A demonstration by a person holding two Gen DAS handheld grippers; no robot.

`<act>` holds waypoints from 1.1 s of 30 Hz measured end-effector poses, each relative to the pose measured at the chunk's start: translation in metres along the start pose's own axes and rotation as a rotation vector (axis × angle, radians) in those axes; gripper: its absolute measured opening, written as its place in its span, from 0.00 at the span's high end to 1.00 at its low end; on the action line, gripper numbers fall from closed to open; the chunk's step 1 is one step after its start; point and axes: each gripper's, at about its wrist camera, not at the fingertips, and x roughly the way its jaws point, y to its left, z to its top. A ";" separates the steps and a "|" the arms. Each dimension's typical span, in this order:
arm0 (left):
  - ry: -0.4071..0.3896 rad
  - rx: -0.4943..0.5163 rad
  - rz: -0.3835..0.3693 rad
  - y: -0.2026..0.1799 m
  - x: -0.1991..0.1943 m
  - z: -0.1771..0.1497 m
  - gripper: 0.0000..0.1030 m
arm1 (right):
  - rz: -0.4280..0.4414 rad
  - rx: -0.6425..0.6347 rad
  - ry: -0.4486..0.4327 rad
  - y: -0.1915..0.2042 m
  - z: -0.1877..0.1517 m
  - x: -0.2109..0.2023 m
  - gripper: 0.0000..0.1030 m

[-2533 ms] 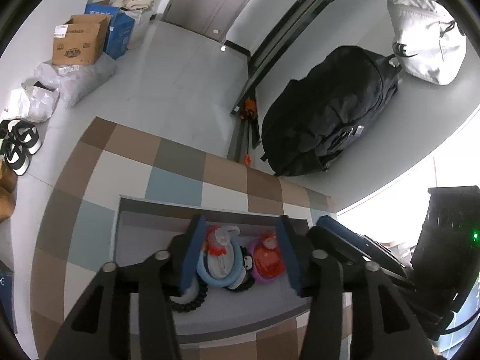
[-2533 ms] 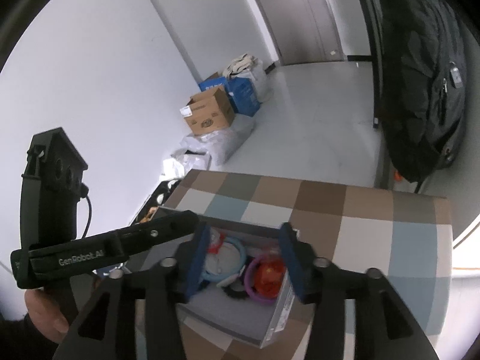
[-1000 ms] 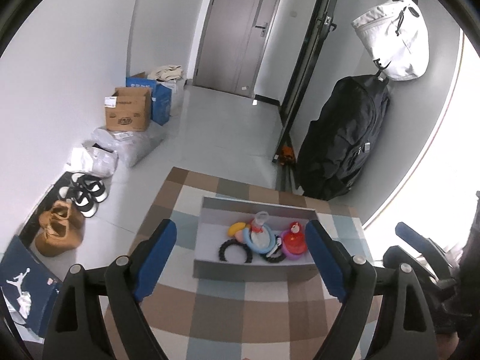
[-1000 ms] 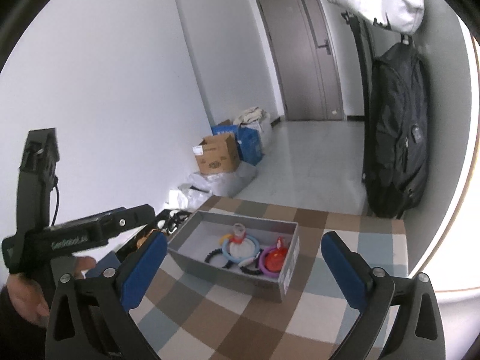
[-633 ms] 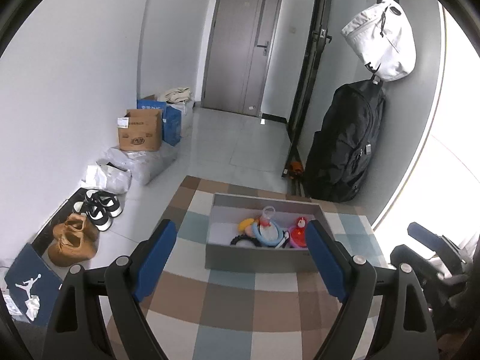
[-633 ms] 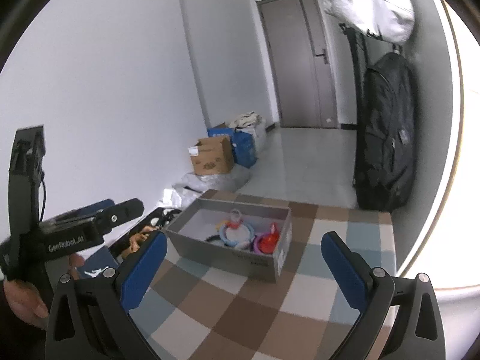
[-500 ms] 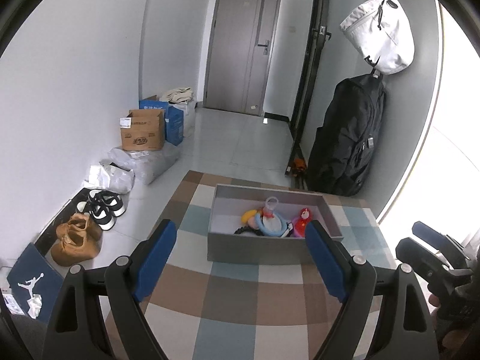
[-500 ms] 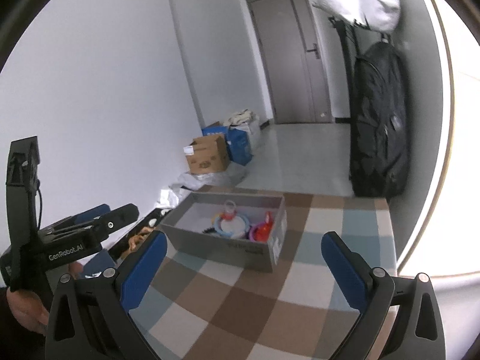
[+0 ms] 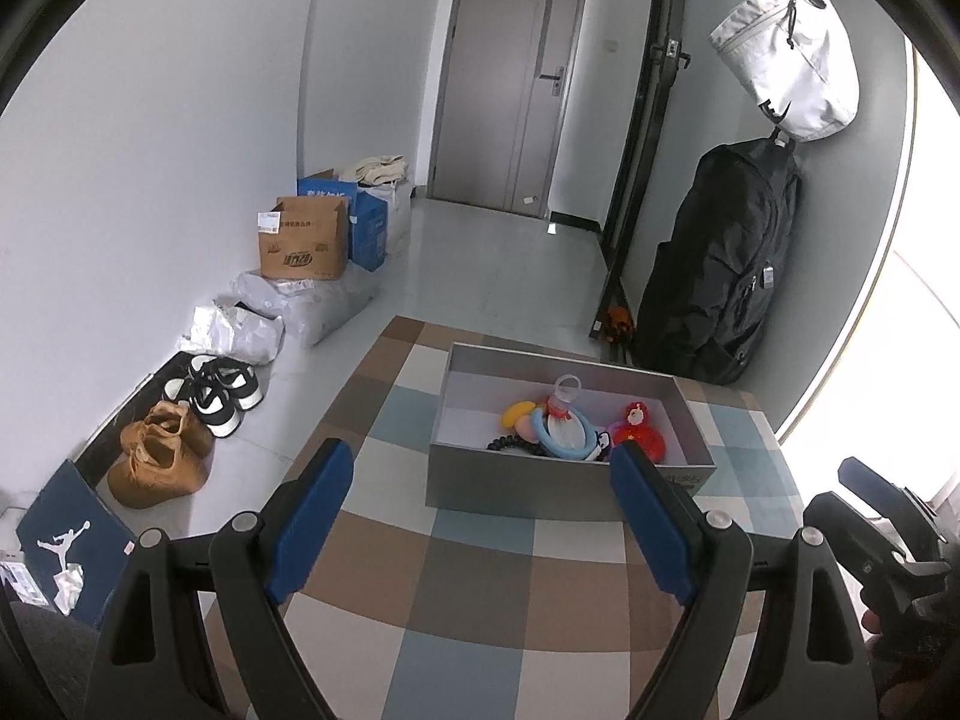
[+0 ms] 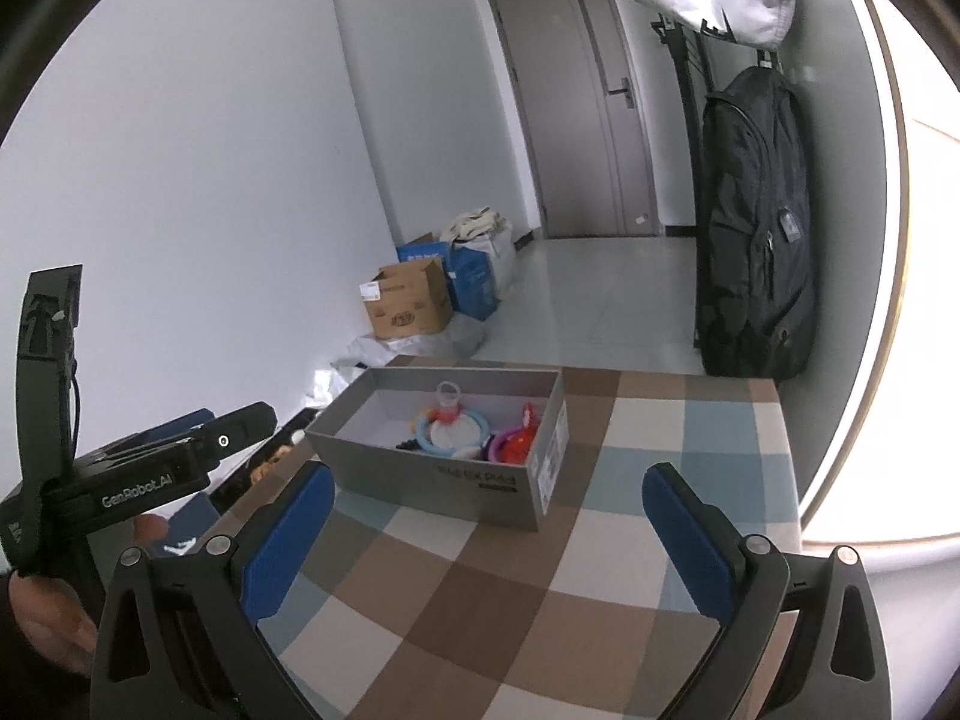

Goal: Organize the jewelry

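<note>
A grey open box (image 9: 558,483) stands on the checked table (image 9: 480,588). Inside lie a light blue ring (image 9: 561,438), a black beaded bracelet (image 9: 510,443), a red figure piece (image 9: 636,426), a yellow piece (image 9: 516,413) and a small clear bottle (image 9: 567,390). The box also shows in the right wrist view (image 10: 444,483) with a purple ring (image 10: 501,444). My left gripper (image 9: 480,510) is open and empty, well back from the box. My right gripper (image 10: 489,531) is open and empty, also back from the box.
A black backpack (image 9: 720,264) and a white bag (image 9: 786,60) hang on the right wall. Cardboard boxes (image 9: 303,237), plastic bags and shoes (image 9: 222,393) line the floor at left. The table's left edge drops to the floor.
Both grippers have opened wide and pulled up and back from the box. The jewelry stays in the box, which now looks smaller and farther away.
</note>
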 end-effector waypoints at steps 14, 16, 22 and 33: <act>-0.004 0.013 0.006 -0.001 -0.002 0.000 0.18 | -0.003 -0.005 0.002 0.003 0.001 -0.001 0.00; 0.001 0.011 0.003 -0.002 -0.001 0.000 0.18 | -0.003 -0.007 0.002 0.003 0.001 -0.001 0.00; 0.000 0.012 0.002 -0.003 -0.001 0.000 0.18 | -0.004 -0.014 0.015 0.004 0.000 0.000 0.00; -0.002 0.022 -0.012 -0.006 -0.002 0.001 0.18 | -0.002 -0.016 0.026 0.005 -0.001 0.002 0.00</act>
